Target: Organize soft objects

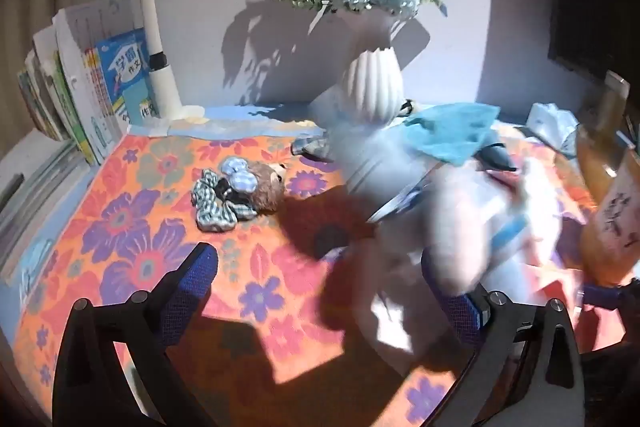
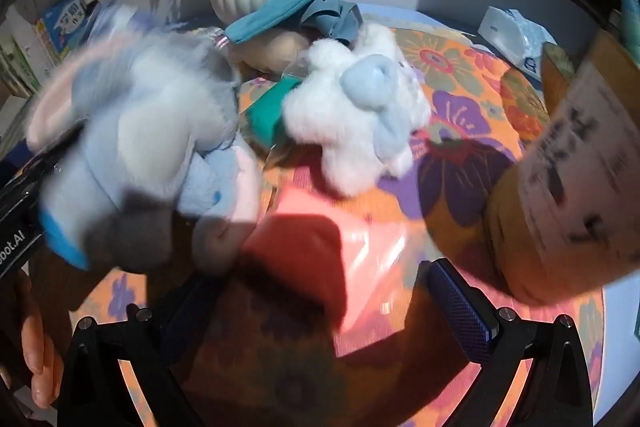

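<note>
A blurred pale blue and white plush lies right of centre, against the right finger of my open left gripper; nothing sits between the pads. The same plush fills the left of the right wrist view. A small brown bear with a checked blue bow and a gingham scrunchie lie on the floral cloth. My right gripper is open above a pink packet. Behind it lie a fluffy white plush and a doll in a teal hat.
A ribbed white vase with flowers stands at the back, with a lamp post and upright books on the left. A brown bag stands close on the right, a tissue pack behind it. A hand shows at the left edge.
</note>
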Demonstrator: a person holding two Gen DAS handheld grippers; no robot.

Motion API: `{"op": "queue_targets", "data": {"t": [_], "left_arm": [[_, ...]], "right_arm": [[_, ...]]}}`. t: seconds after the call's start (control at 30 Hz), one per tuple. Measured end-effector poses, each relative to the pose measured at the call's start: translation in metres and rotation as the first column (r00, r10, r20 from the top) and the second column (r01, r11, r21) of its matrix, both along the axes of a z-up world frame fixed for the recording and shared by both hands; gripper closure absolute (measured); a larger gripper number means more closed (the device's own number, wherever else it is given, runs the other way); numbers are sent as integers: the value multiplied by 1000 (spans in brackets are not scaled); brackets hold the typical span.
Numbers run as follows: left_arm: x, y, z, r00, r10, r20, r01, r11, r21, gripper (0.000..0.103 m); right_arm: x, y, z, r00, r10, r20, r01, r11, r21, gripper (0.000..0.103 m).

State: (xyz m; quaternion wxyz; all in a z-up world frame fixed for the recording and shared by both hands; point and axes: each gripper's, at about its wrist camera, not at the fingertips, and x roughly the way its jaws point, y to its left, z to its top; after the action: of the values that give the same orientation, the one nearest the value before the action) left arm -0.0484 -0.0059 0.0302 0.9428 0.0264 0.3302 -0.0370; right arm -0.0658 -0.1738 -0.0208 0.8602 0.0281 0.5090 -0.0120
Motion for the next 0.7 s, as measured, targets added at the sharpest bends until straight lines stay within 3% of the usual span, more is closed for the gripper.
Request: {"op": "queue_targets", "data": {"t": [0.07, 0.2, 0.37, 0.7], "left_arm": [[-8, 0, 5, 1000, 7, 10, -7, 1000, 5, 1], [-20, 2, 13, 1000, 5, 23, -5, 1000, -11, 1], [-24, 5, 17, 999, -8, 48, 10, 999, -45, 1], [-3, -6, -18, 999, -22, 28, 24, 999, -46, 1]], "right_arm": [[-16, -3, 15, 996, 3, 94, -7, 999, 37, 0], [-37, -4, 52, 960, 12, 280, -16, 1000, 12, 0], [-46, 1, 74, 917, 10, 399, -11, 1000, 0, 0], [-29, -7, 39, 937, -30, 349, 16, 999, 42, 0]]}}
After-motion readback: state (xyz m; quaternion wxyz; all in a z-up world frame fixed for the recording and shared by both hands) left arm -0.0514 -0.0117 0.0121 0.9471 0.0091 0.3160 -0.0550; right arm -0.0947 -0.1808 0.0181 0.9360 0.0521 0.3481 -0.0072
